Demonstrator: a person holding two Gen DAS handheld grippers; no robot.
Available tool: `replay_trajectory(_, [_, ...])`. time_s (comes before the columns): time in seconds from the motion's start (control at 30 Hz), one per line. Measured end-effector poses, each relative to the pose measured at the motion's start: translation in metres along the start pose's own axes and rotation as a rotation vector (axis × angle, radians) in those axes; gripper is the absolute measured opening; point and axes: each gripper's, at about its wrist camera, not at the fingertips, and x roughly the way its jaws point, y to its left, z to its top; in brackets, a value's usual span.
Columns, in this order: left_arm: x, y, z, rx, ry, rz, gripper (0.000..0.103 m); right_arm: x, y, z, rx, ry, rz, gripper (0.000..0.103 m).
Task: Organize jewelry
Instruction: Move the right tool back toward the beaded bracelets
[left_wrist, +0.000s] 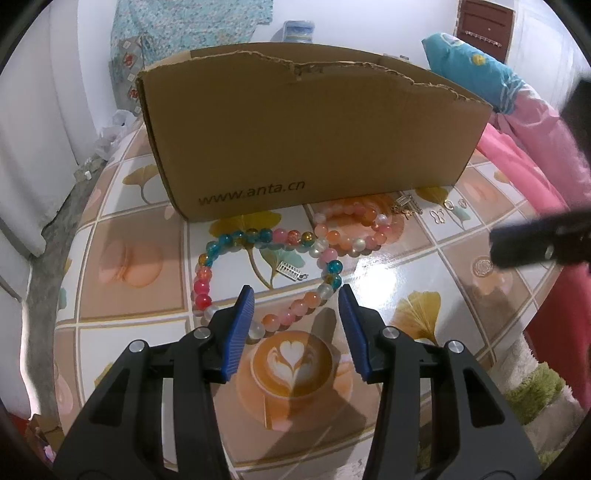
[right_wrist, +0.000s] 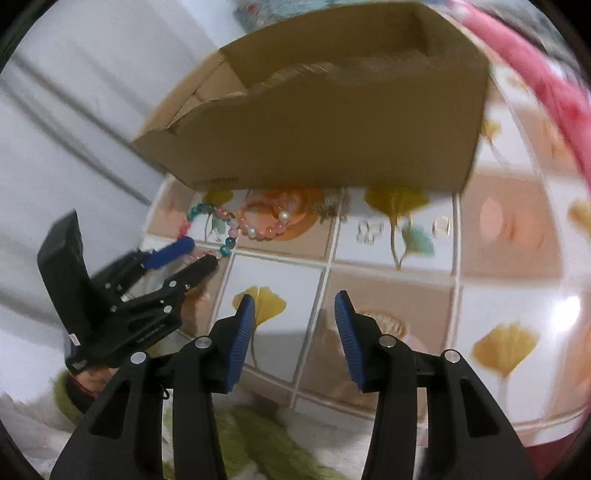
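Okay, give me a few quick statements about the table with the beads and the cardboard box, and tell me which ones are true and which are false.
1. The cardboard box stands on the table behind the jewelry. True.
2. The multicoloured bead bracelet already lies inside the box. False: it lies on the table in front of the box.
3. The left gripper has its jaws apart around the near part of that bracelet. True.
4. The right gripper holds the orange bead bracelet. False: nothing is between its jaws, only bare table.
5. A small silver charm lies inside the loop of the multicoloured bracelet. True.
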Motion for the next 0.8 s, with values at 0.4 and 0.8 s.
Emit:
replay_trajectory(0.4, [0.006,-0.003,0.011,-0.020,0.067,0.025,0.046,-0.112,0.191,0.113,-0.309,0.023,0.081,0.053])
replay_trajectory(0.8, [0.006,-0.007,0.025,-0.025,0.078,0.103,0.047,-0.123,0.214,0.112,-0.402,-0.047,0.150,0.055])
